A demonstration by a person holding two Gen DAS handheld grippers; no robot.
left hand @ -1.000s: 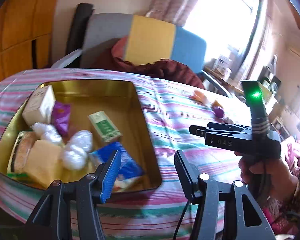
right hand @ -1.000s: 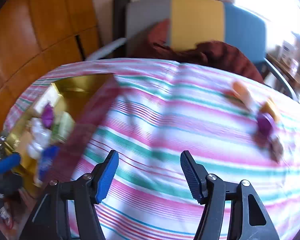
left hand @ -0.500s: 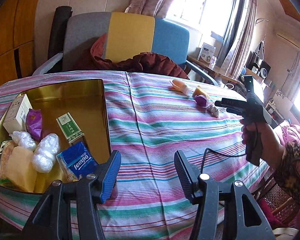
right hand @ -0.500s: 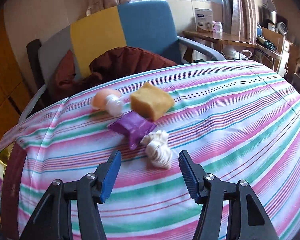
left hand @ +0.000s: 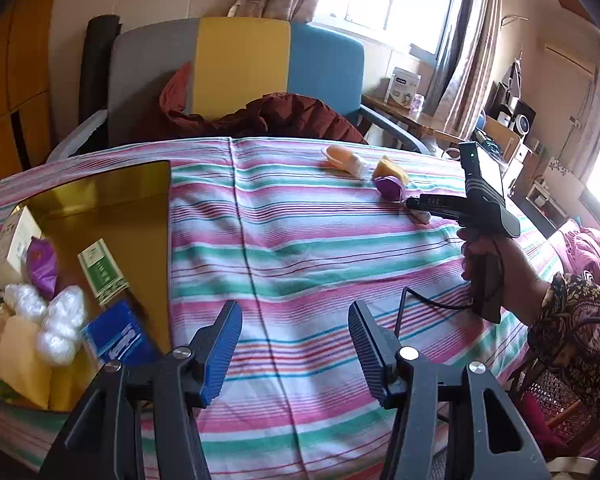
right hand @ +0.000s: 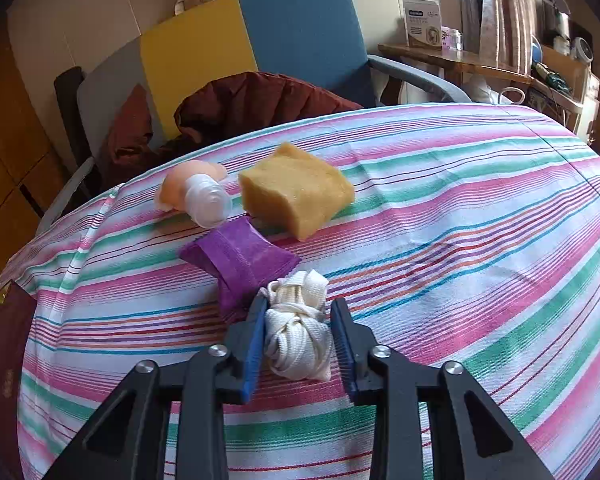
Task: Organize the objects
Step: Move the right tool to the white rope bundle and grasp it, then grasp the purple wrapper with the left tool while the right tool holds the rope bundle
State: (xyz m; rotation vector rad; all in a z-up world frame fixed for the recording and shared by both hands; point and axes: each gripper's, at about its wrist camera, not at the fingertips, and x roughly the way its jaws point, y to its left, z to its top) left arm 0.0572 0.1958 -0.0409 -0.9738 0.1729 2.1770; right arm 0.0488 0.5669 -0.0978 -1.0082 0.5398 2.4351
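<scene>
My right gripper (right hand: 298,336) straddles a white bundle of cord (right hand: 298,330) on the striped tablecloth; its jaws have narrowed onto the bundle's sides. Just beyond lie a purple sachet (right hand: 240,258), a yellow sponge (right hand: 296,194) and a peach bottle with a clear cap (right hand: 194,194). My left gripper (left hand: 294,340) is open and empty above the cloth, just right of a gold tin (left hand: 100,196) that holds several packets, a blue tissue pack (left hand: 120,338) and white bundles (left hand: 62,322). The right gripper (left hand: 414,204) also shows in the left wrist view.
A grey, yellow and blue chair (left hand: 240,76) with a dark red garment (left hand: 268,118) stands behind the table. A wooden side table (right hand: 460,60) with a box is at the back right. The cloth (right hand: 480,220) slopes off at the right.
My right gripper has moved forward onto the white cord bundle and its jaws have closed in around it. My left gripper has stayed open near the tin.
</scene>
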